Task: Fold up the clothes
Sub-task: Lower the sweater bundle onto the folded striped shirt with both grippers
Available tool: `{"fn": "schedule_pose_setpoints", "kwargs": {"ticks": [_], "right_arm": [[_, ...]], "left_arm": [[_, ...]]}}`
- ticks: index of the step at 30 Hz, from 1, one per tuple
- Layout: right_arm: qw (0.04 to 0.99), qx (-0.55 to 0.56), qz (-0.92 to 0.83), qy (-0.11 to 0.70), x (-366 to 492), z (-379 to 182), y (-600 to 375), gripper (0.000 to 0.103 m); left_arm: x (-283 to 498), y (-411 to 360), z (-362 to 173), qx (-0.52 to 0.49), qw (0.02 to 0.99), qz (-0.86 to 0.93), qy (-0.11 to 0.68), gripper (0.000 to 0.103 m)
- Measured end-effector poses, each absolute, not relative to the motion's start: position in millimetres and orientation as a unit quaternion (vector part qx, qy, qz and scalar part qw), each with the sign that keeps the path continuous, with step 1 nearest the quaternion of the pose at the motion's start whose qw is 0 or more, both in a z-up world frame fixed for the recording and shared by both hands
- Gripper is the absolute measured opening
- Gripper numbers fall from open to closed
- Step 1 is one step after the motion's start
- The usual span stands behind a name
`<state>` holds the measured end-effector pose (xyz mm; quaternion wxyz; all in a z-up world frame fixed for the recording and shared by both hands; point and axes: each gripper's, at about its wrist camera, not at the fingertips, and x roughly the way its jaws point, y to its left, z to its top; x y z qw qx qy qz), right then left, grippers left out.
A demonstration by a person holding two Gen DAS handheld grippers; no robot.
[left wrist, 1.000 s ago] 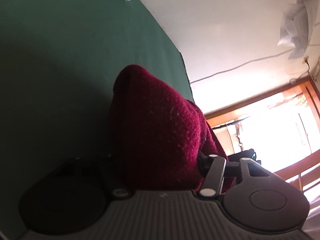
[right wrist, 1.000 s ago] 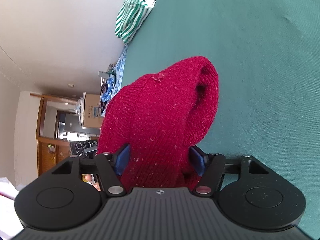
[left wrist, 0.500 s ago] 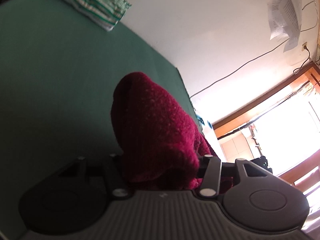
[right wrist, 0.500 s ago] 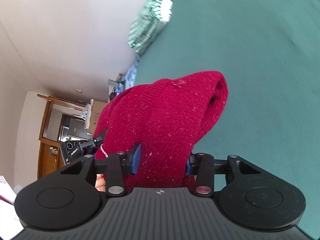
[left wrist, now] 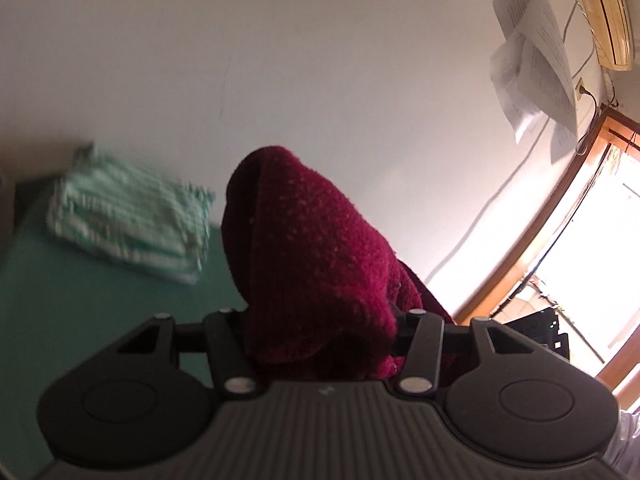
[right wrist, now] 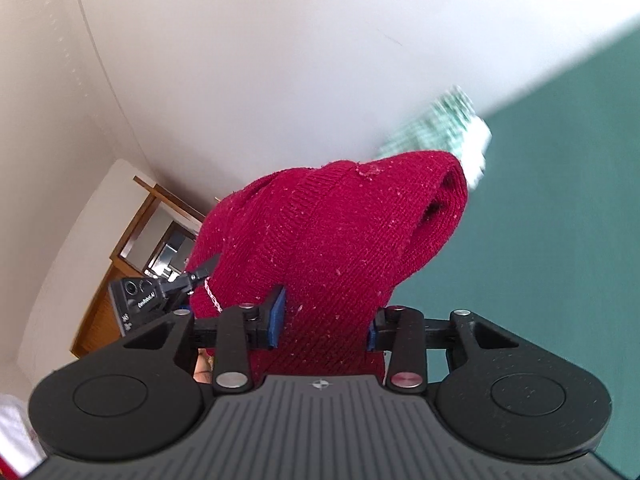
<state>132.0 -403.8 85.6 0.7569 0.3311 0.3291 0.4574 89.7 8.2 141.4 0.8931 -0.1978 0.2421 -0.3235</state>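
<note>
A dark red knitted garment (left wrist: 312, 248) bulges up between the jaws of my left gripper (left wrist: 320, 320), which is shut on a thick fold of it; the fingertips are buried in the cloth. In the right wrist view the same red garment (right wrist: 340, 232) fills my right gripper (right wrist: 326, 320). Its jaws are closing, and the blue pads (right wrist: 278, 316) press into the knit on both sides. The left gripper (right wrist: 160, 296) shows at the left of that view, holding the garment's other end. Both grippers are lifted above the green table (left wrist: 80, 300), and the cloth hangs between them.
A folded green-and-white striped cloth (left wrist: 128, 224) lies at the far edge of the green table (right wrist: 540, 240), against the white wall; it shows blurred as the striped cloth (right wrist: 444, 128) behind the red knit. Papers (left wrist: 532, 60) hang on the wall near a bright window (left wrist: 600, 240).
Both grippers have risen off the table with the red garment and rolled, so the views now face the wall. The right jaws have squeezed in on the knit.
</note>
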Motion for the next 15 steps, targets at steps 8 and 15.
{"fn": "schedule_pose_setpoints", "kwargs": {"ticks": [8, 15], "right_arm": [[0.805, 0.306, 0.439, 0.255, 260, 104, -317, 0.04], [0.833, 0.293, 0.401, 0.243, 346, 70, -248, 0.039]], "left_arm": [[240, 78, 145, -0.171, 0.905, -0.328, 0.209, 0.052], [351, 122, 100, -0.182, 0.904, -0.308, 0.236, 0.052]]}}
